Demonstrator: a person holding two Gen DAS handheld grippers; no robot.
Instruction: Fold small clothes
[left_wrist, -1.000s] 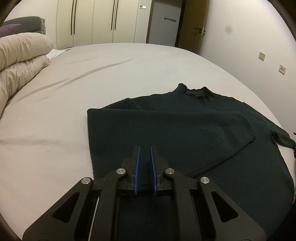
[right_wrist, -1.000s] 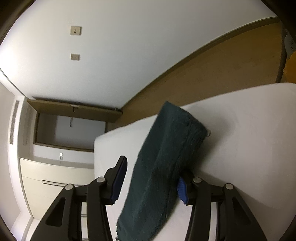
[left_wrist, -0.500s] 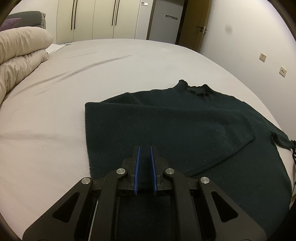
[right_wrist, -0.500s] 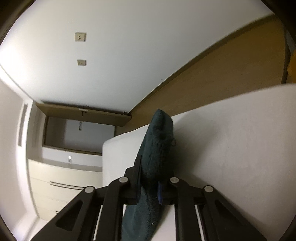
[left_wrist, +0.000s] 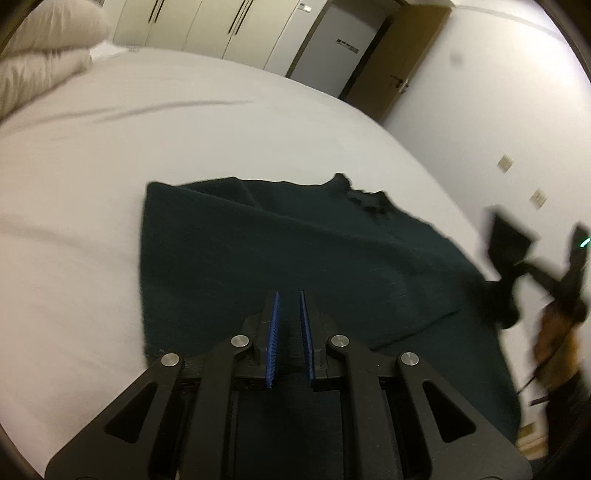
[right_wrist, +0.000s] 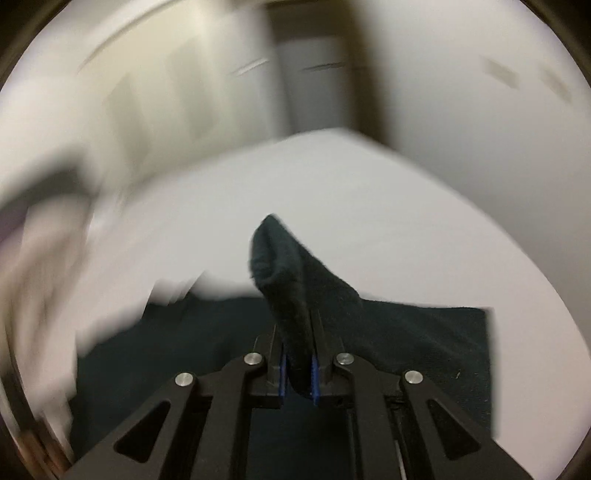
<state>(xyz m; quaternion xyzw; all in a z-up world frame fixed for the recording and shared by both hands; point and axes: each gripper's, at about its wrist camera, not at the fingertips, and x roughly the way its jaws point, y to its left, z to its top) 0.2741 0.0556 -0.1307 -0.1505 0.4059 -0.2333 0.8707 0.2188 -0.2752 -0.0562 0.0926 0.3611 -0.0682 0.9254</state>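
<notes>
Broadly, a white bed (left_wrist: 221, 122) fills most of both views, with a pale bunched duvet (left_wrist: 44, 48) at its far left corner and cream wardrobes (left_wrist: 207, 26) and a brown door (left_wrist: 399, 70) past its far edge. On the bed's near right part lies the dark green sweater (left_wrist: 295, 258), spread flat with its left side folded in over the body and its collar towards the far edge. Its right sleeve (right_wrist: 288, 280) is lifted off the bed in the right gripper (right_wrist: 297, 354), whose jaws are closing, the blue pads already pinching the sleeve cloth between them with the cuff sticking out beyond the tips. This view is blurred. Lower down, the left gripper (left_wrist: 289, 325) hovers over the sweater's near hem, its jaws drawn nearly together with nothing held.
</notes>
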